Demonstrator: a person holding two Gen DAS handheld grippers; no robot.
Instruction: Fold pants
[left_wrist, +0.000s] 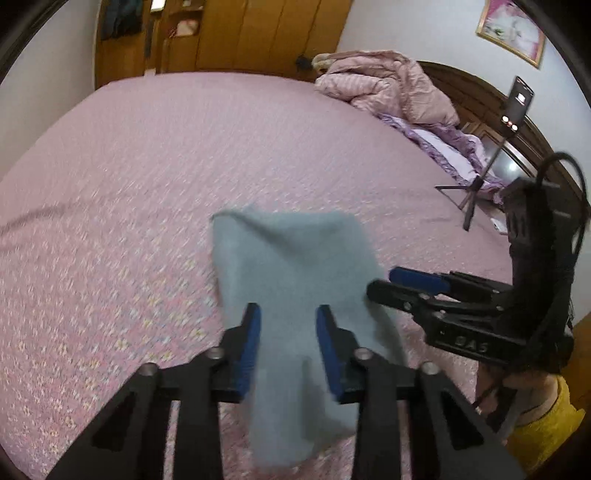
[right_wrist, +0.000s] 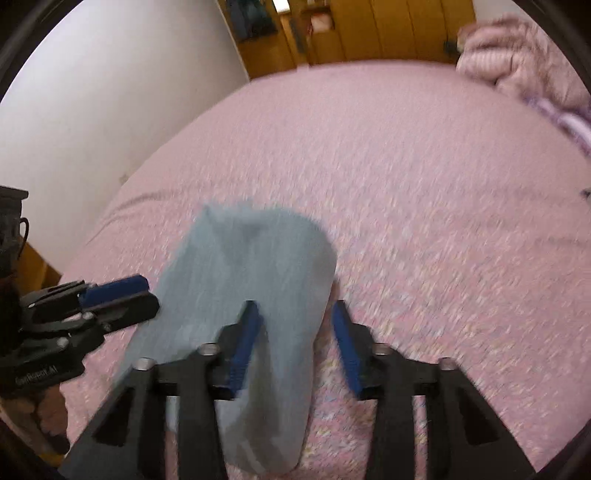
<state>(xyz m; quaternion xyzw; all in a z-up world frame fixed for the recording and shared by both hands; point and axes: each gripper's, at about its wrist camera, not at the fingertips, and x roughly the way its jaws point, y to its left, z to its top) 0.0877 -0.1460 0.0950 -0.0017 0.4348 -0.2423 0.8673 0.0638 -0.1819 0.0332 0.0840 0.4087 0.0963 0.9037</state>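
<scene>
One pair of pants (left_wrist: 295, 280) lies lengthwise, away from claws

Light: soft, even indoor glow, no hard shadows | Glare: bright spot on the headboard (left_wrist: 511, 166) | Blur: motion smear across the bedspread (right_wrist: 424, 221) and the pants (left_wrist: 295, 266), worse in the right wrist view | Sharpest: gripper fingers (left_wrist: 251, 347) up close | Edges: heavy fisheye bend, black corners

Both wrist views look steeply down, close over the pink bed (left_wrist: 147, 155), sharing the pants (left_wrist: 295, 266).
</scene>
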